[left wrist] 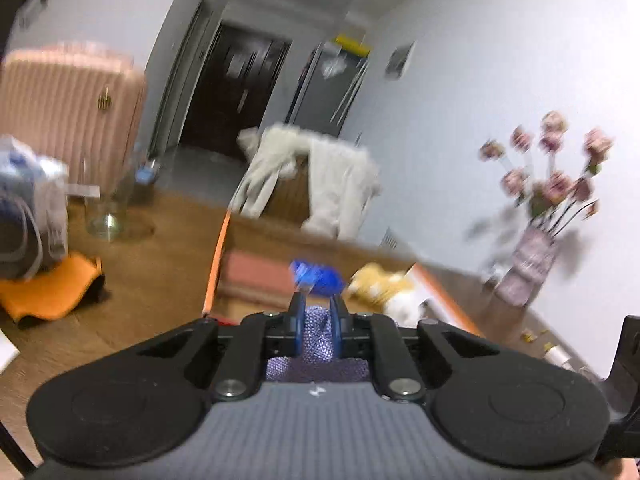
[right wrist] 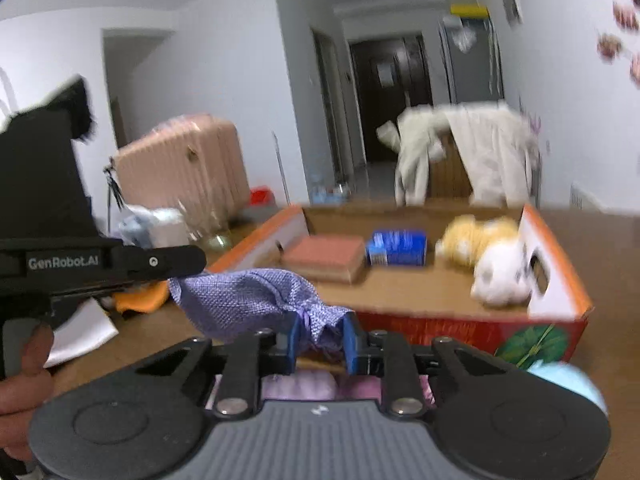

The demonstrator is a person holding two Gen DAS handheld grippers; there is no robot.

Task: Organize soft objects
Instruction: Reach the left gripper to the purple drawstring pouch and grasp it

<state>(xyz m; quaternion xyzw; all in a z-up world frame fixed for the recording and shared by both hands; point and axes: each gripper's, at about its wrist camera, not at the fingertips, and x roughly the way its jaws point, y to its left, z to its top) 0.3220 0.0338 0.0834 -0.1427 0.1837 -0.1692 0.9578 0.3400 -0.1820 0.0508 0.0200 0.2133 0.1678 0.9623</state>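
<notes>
Both grippers, left and right: fingers clamped on purple mesh cloth | cloth near side of cardboard box | advice: keep it taut, lift over box rim.

The wooden bench carries an open cardboard box with orange edges and a red printed front. To the box's left lie an orange cloth, a clear glass vase and a white-and-blue bag. To its right, by the wall, stands a patterned vase of pink flowers. A white sheet lies near the orange cloth.
</notes>
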